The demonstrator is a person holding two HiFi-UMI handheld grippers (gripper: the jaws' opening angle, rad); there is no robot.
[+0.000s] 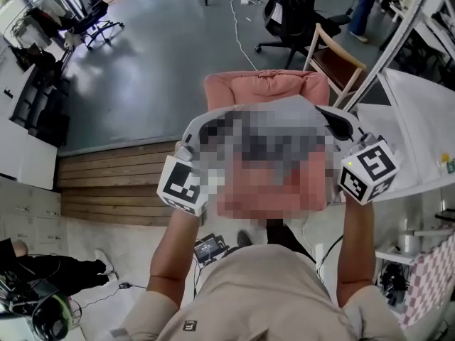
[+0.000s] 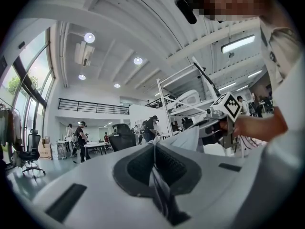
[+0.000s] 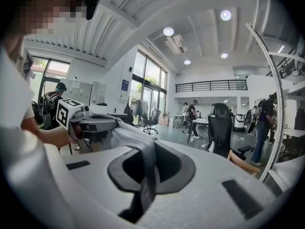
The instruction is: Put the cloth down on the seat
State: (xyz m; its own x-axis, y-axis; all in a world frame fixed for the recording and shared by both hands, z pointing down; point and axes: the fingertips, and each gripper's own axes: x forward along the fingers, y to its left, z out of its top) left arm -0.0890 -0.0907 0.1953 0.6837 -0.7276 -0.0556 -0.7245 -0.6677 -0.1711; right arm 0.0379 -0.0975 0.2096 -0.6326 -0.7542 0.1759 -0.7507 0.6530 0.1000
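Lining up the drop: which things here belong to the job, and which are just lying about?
Job: cloth, pink seat, left claw and right claw, both shut on the cloth.
Lying about: wooden chair, black office chair.

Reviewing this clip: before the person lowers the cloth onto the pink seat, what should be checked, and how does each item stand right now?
1. Hold of the left gripper on the cloth: ok, a fold is pinched between its shut jaws.
2. Hold of the right gripper on the cloth: ok, grey fabric runs through its shut jaws.
3. Cloth spread between both grippers: ok, it spans from one to the other.
4. Cloth lined up with the pink seat: ok, the seat's back shows just beyond the cloth.
5. Seat surface free of things: cannot tell, the cloth and a blurred patch cover it.
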